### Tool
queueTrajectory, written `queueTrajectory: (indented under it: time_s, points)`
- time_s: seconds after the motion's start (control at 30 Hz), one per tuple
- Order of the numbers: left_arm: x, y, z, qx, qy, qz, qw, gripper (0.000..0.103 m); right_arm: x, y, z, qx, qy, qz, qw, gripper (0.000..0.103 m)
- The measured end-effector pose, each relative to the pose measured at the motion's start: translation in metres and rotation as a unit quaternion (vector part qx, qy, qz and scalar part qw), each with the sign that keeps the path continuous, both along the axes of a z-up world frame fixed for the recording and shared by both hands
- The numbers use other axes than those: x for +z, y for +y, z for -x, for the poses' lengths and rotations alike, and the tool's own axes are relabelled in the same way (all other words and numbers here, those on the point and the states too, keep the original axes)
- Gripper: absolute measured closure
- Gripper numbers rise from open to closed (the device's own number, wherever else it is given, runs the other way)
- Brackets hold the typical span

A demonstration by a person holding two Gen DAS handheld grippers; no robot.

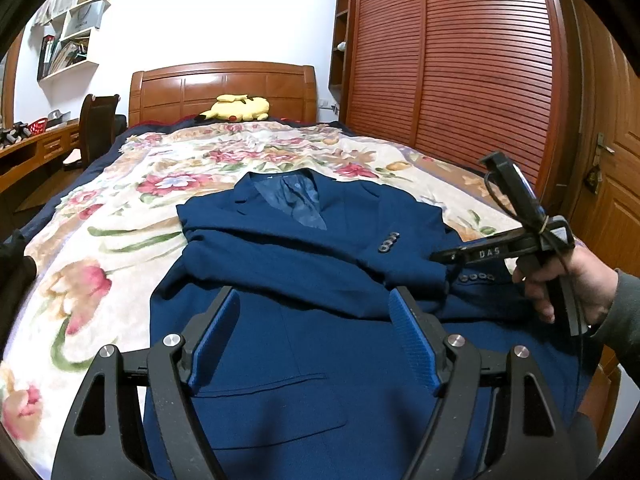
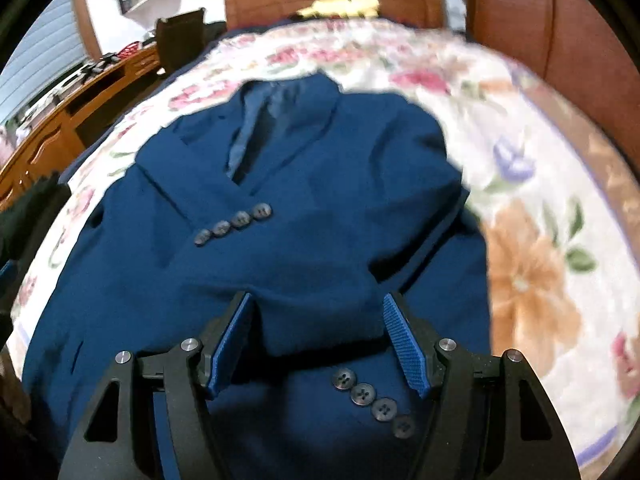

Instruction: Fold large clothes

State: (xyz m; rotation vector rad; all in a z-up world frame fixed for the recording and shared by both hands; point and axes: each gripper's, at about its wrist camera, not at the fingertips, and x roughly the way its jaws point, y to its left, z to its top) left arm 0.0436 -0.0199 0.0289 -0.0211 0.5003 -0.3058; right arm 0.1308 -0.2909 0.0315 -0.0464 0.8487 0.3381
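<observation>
Right hand-held gripper [image 2: 316,340] gapes wide over blue jacket [image 2: 280,200] on floral blanket [image 2: 540,240].

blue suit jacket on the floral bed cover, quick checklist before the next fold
1. Blue suit jacket lies front up on the floral bed cover: ok.
2. Both sleeves folded across the chest, cuff buttons showing: ok.
3. Left gripper open, nothing pinched: ok.
4. Right gripper open, sleeve cuff fabric between the pads unpressed: ok.
5. Yellow plush toy at the headboard, away from the jacket: ok.
6. Bottom hem flat: cannot tell, out of view.
</observation>
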Motion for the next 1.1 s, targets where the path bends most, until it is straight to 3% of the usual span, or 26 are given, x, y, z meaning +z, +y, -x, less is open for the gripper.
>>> queueTrajectory:
  time_s: [0.03, 0.1, 0.13, 0.17, 0.23, 0.37, 0.63, 0.83, 1.03, 1.1]
  points:
    - [0.000, 0.001, 0.000, 0.001, 0.000, 0.001, 1.0000, 0.025, 0.001, 0.002, 0.003, 0.006, -0.009, 0.001, 1.000, 0.037]
    - [0.001, 0.003, 0.001, 0.001, 0.000, 0.005, 1.0000, 0.025, 0.001, 0.008, 0.004, 0.023, -0.012, 0.002, 1.000, 0.056]
    - [0.002, 0.005, 0.001, 0.002, -0.001, 0.006, 1.0000, 0.025, 0.001, 0.014, 0.006, 0.033, -0.013, 0.008, 0.999, 0.073]
    - [0.003, 0.005, 0.001, 0.004, -0.002, 0.006, 1.0000, 0.025, 0.002, 0.018, 0.009, 0.041, -0.021, 0.017, 0.999, 0.084]
    - [0.003, 0.009, -0.001, 0.008, -0.001, 0.010, 0.9999, 0.025, 0.007, 0.029, 0.013, 0.057, -0.036, 0.030, 0.997, 0.090]
    - [0.004, 0.018, -0.001, 0.015, -0.003, 0.011, 0.9998, 0.025, 0.026, 0.046, 0.025, 0.077, -0.083, 0.027, 0.993, 0.092]
    - [0.006, 0.046, 0.007, 0.040, -0.011, 0.006, 0.9991, 0.025, 0.046, 0.095, 0.070, 0.146, -0.133, 0.002, 0.980, 0.092]
    - [0.007, 0.071, 0.010, 0.062, -0.010, 0.019, 0.9979, 0.025, 0.030, 0.137, 0.107, 0.202, -0.134, 0.009, 0.970, 0.092]
    - [0.006, 0.086, 0.011, 0.074, -0.010, 0.028, 0.9968, 0.025, 0.000, 0.147, 0.119, 0.209, -0.090, 0.016, 0.974, 0.092]
    - [0.005, 0.088, 0.010, 0.073, -0.008, 0.031, 0.9968, 0.025, -0.010, 0.149, 0.122, 0.206, -0.078, 0.025, 0.975, 0.087]
